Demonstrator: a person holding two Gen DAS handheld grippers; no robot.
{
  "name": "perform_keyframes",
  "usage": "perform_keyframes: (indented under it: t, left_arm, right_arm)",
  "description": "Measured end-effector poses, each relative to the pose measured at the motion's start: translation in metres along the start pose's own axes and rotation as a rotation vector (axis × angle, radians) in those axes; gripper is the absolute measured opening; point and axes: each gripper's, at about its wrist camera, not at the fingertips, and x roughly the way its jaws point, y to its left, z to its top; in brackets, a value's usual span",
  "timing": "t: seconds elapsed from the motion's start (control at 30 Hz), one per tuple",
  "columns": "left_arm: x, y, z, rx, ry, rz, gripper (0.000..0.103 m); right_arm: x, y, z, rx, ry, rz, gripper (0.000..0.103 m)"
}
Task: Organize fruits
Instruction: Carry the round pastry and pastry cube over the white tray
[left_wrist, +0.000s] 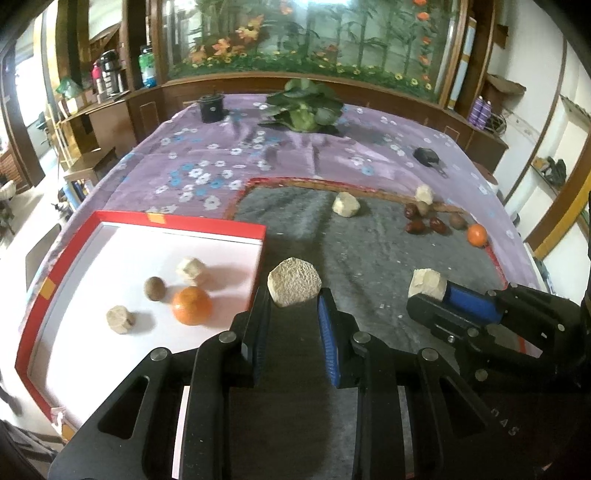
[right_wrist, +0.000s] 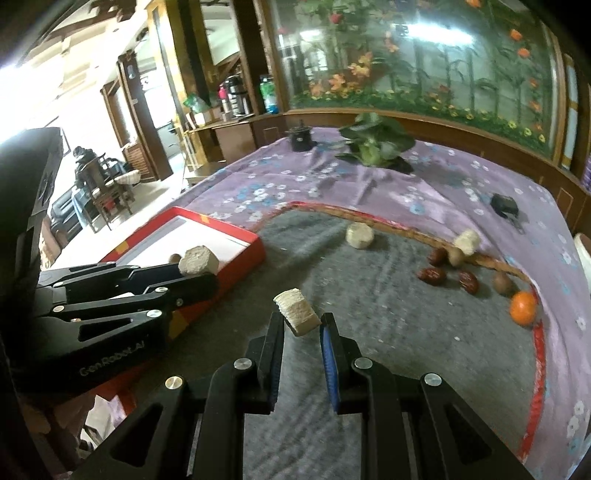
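Observation:
My left gripper (left_wrist: 294, 299) is shut on a beige lumpy chunk (left_wrist: 294, 281), held just right of the red-rimmed white tray (left_wrist: 236, 230). The tray holds an orange (left_wrist: 191, 305), a brown nut (left_wrist: 154, 288) and two beige chunks (left_wrist: 191, 270) (left_wrist: 120, 319). My right gripper (right_wrist: 303, 323) is shut on another beige chunk (right_wrist: 297, 311) above the grey mat (right_wrist: 388, 332); it also shows in the left wrist view (left_wrist: 428, 295). On the mat lie red dates (right_wrist: 431, 275), brown nuts (right_wrist: 503, 283), an orange (right_wrist: 523, 307) and two beige chunks (right_wrist: 359, 235) (right_wrist: 467, 240).
A purple floral cloth (left_wrist: 207, 162) covers the table. A leafy plant (left_wrist: 304, 105), a black jar (left_wrist: 211, 107) and a small black device (left_wrist: 426, 156) sit at the back. Wooden cabinets and a floral panel stand behind.

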Motion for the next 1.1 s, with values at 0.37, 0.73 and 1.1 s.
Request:
perform_keyframes:
  t: [0.37,0.73,1.1]
  left_arm:
    - [-0.012,0.059,-0.005,-0.107,-0.02,0.061,0.025]
    - [-0.01,0.123,-0.027,-0.22,0.016,0.143,0.025]
    - [0.009,0.132,-0.039,-0.234,0.077,0.161,0.025]
  right_arm:
    - [0.021,0.051,0.02,-0.099,0.012,0.063,0.019]
    - [0.066,0.108,0.031,-0.19,0.089,0.175,0.019]
    - [0.108,0.128,0.024,-0.233,0.178,0.22,0.019]
